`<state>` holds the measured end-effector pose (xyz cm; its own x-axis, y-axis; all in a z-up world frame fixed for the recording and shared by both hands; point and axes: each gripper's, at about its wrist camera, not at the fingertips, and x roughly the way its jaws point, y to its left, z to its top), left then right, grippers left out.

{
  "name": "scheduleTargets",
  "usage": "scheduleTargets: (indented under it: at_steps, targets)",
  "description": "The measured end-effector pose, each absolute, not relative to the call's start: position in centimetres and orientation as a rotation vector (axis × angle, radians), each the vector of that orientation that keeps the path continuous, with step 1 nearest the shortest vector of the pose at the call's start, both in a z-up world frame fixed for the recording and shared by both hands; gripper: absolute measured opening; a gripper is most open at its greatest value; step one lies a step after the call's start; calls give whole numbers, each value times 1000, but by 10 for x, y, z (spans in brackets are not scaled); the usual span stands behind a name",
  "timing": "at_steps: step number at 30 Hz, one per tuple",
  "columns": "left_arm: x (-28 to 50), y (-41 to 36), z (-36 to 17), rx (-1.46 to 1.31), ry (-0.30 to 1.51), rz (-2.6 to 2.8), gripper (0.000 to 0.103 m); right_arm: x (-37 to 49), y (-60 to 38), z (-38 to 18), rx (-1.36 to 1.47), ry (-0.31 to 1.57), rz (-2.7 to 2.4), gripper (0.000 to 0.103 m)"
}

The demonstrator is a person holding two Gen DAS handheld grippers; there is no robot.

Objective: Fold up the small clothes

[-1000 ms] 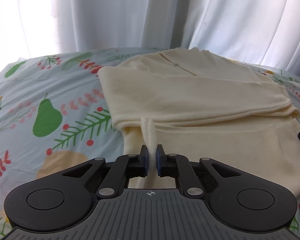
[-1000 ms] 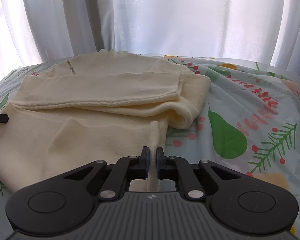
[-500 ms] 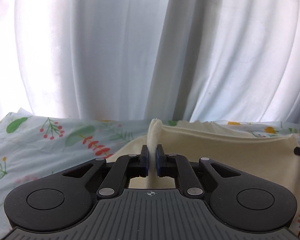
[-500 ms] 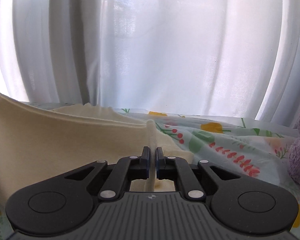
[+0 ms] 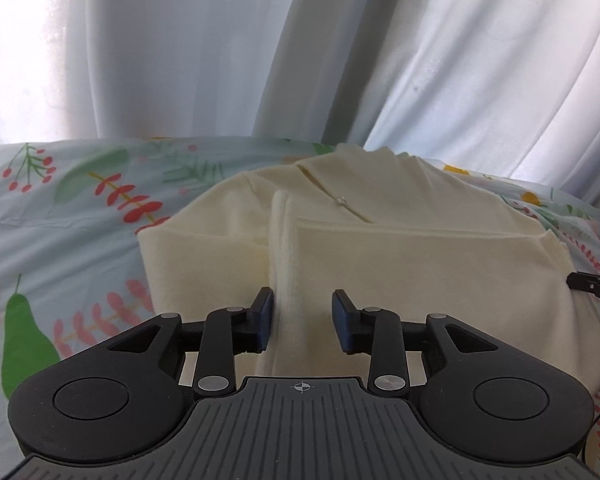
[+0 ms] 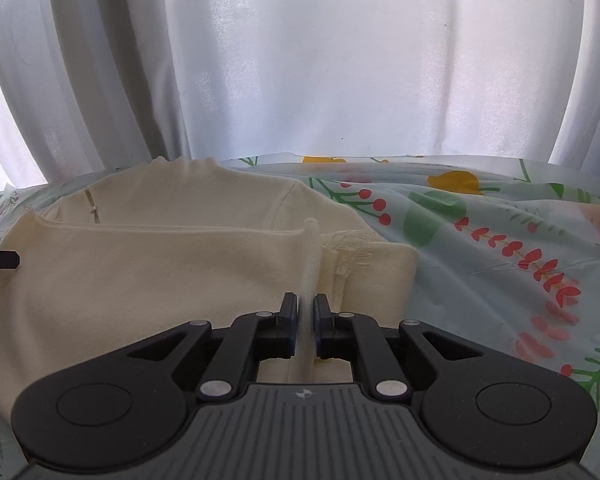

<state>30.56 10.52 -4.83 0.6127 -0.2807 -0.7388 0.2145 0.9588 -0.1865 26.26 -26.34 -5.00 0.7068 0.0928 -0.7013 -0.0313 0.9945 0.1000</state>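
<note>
The cream sweater (image 5: 400, 264) is laid on the fruit-print bedsheet (image 5: 80, 216), its lower half now doubled up over the chest, where a second ago it was spread flat; the fold is judged nearly set. The left gripper (image 5: 302, 320) has just been opened partway, and the ribbed hem (image 5: 286, 264) is left loose between its jaws, brushed only by the left pad. The hem is pinched tight in the right gripper (image 6: 307, 322), so that corner is yet to be released
</note>
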Motion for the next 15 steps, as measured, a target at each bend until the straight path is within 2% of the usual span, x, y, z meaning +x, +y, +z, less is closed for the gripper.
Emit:
scheduleTargets:
  at_steps: [1, 5, 6, 7, 15]
  targets:
    - [306, 103, -50, -73, 866, -289, 41, 258, -261, -49, 81, 781, 81, 8]
    - [308, 95, -52, -11, 871, -265, 33, 253, -248, -51, 1, 780, 93, 8]
    - [307, 93, -51, 6, 865, -258, 26, 253, -244, -53, -30, 779, 88, 8]
    - [306, 91, -50, 27, 861, -249, 9, 254, -241, -54, -55, 781, 79, 8]
    - [307, 83, 24, 117, 684, -229, 9, 261, -227, -15, -134, 630, 58, 5]
